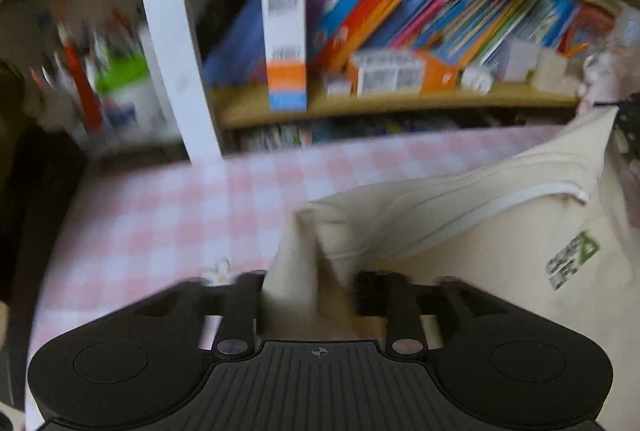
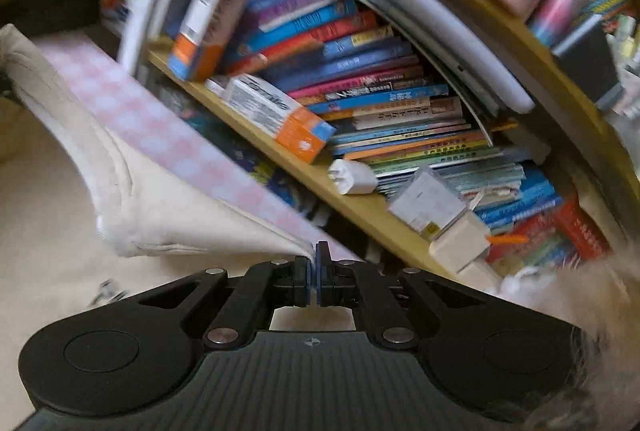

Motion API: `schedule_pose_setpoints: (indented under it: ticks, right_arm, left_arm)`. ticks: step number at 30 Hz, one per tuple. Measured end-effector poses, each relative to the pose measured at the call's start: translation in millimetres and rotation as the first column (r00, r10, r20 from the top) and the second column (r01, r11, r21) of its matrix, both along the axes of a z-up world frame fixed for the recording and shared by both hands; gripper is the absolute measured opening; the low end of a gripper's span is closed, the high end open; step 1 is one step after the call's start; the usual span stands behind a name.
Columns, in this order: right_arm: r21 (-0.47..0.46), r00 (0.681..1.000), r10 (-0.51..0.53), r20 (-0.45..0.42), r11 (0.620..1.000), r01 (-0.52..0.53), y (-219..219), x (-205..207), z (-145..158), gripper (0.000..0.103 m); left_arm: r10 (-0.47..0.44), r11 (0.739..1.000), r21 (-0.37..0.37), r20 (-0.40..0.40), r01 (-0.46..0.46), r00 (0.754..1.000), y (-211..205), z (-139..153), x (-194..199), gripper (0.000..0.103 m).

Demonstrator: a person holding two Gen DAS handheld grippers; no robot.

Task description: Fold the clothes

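Observation:
A cream garment [image 1: 480,231] with a white zip and a green and black logo [image 1: 572,259] lies on a pink checked cloth [image 1: 180,211]. One folded corner of it rises between the fingers of my left gripper [image 1: 308,295], whose jaws stand wide apart and do not press on it. In the right wrist view the same cream garment [image 2: 160,215] stretches away to the left. My right gripper [image 2: 314,271] is shut on its thin corner edge, which is pulled taut. Both views are blurred.
A wooden bookshelf [image 1: 380,103] packed with books and small boxes stands just behind the checked surface, close to my right gripper too [image 2: 360,207]. A white post [image 1: 172,31] rises at the surface's back left. Something pale and fluffy [image 2: 580,311] sits at the right.

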State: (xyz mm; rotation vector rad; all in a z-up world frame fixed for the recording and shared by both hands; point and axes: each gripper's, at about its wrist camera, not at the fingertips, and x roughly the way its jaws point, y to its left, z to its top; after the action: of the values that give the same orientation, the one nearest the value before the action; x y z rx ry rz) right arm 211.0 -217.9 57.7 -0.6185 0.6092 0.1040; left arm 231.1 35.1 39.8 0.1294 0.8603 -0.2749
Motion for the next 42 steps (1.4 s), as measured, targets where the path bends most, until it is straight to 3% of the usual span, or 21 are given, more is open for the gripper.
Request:
schedule_pose_setpoints:
  ticks: [1,6,9,13,15,16,17,18,23,26,27,29,32,34,36,39,42]
  right_arm:
    - [-0.029,1.000,-0.011,-0.004,1.000,0.011,-1.1,9.5,-8.6,0.002]
    - [-0.185,0.998,-0.062,-0.028,0.981,0.055,-5.5,58.3,-50.9,0.002]
    - [-0.218,0.996,-0.078,-0.049,0.974,0.066,-12.0,78.3,-67.9,0.002]
    - [-0.229,0.992,-0.104,-0.077,0.970,0.084,-17.6,94.2,-89.9,0.003]
    - [-0.237,0.991,-0.101,-0.086,0.968,0.078,-17.9,89.2,-97.9,0.008]
    - [-0.240,0.991,-0.098,-0.090,0.968,0.074,-17.9,86.1,-101.4,0.027]
    - [-0.227,0.992,-0.096,-0.081,0.971,0.076,-18.7,79.1,-100.7,0.047]
    - [-0.207,0.993,-0.095,-0.066,0.975,0.079,-19.9,70.1,-97.7,0.052]
    - [0.008,0.994,-0.102,-0.028,0.995,0.103,-29.1,1.1,-68.3,0.055]
    - [0.127,0.995,-0.079,-0.065,0.988,0.086,-26.1,-61.7,-57.9,0.058]
    - [0.162,0.994,-0.065,-0.089,0.984,0.079,-24.7,-82.9,-57.3,0.061]
    - [0.227,0.989,-0.041,-0.142,0.971,0.073,-22.2,-122.9,-57.6,0.078]
    - [0.286,0.973,-0.036,-0.229,0.953,0.102,-14.0,-166.0,-68.6,0.079]
    - [0.315,0.961,-0.044,-0.273,0.940,0.133,-8.7,-186.5,-76.3,0.079]
    - [0.348,0.952,-0.067,-0.300,0.921,0.175,-7.7,-196.8,-81.3,0.076]
    - [0.363,0.938,-0.096,-0.333,0.905,0.222,-10.1,-202.7,-84.4,0.075]
    - [0.352,0.932,-0.095,-0.351,0.908,0.225,-8.5,-208.5,-85.8,0.075]
  left_arm:
    - [0.007,1.000,-0.001,-0.029,-0.007,1.000,2.0,-0.2,1.4,0.076]
    - [-0.007,0.996,-0.089,0.046,0.011,0.999,34.5,-0.9,-41.0,0.076]
    - [-0.001,0.995,-0.099,0.051,0.006,0.999,50.8,-4.7,-62.4,0.076]
    - [0.018,1.000,-0.019,0.003,-0.018,1.000,58.6,-22.8,-86.7,0.069]
    - [0.034,0.999,0.010,-0.017,-0.033,0.999,62.2,-32.8,-96.0,0.062]
    - [0.047,0.999,0.019,-0.026,-0.046,0.999,63.7,-36.8,-97.5,0.059]
    - [0.061,0.998,0.026,-0.035,-0.060,0.998,65.1,-40.5,-98.3,0.053]
    - [0.076,0.997,0.033,-0.044,-0.074,0.996,66.5,-44.2,-99.0,0.049]
    - [0.102,0.995,0.003,-0.060,-0.102,0.993,69.0,-54.2,-100.8,0.047]
    - [0.108,0.994,-0.009,-0.044,-0.109,0.993,70.1,-54.9,-104.1,0.045]
    - [0.112,0.994,-0.015,-0.038,-0.112,0.993,71.3,-54.9,-105.4,0.038]
    - [0.125,0.992,-0.030,-0.039,-0.126,0.991,74.8,-53.7,-107.6,0.023]
    - [0.119,0.991,-0.056,-0.082,-0.124,0.990,80.0,-50.6,-107.2,0.000]
    - [0.070,0.996,-0.053,-0.116,-0.077,0.991,82.6,-46.4,-103.9,0.000]
    - [0.056,0.998,-0.009,-0.068,-0.057,0.996,89.9,-35.3,-98.3,0.000]
    - [0.143,0.989,0.025,0.060,-0.145,0.988,117.7,-5.8,-68.2,0.000]
    - [0.186,0.970,0.132,0.150,-0.206,0.971,135.5,9.1,-23.3,0.000]
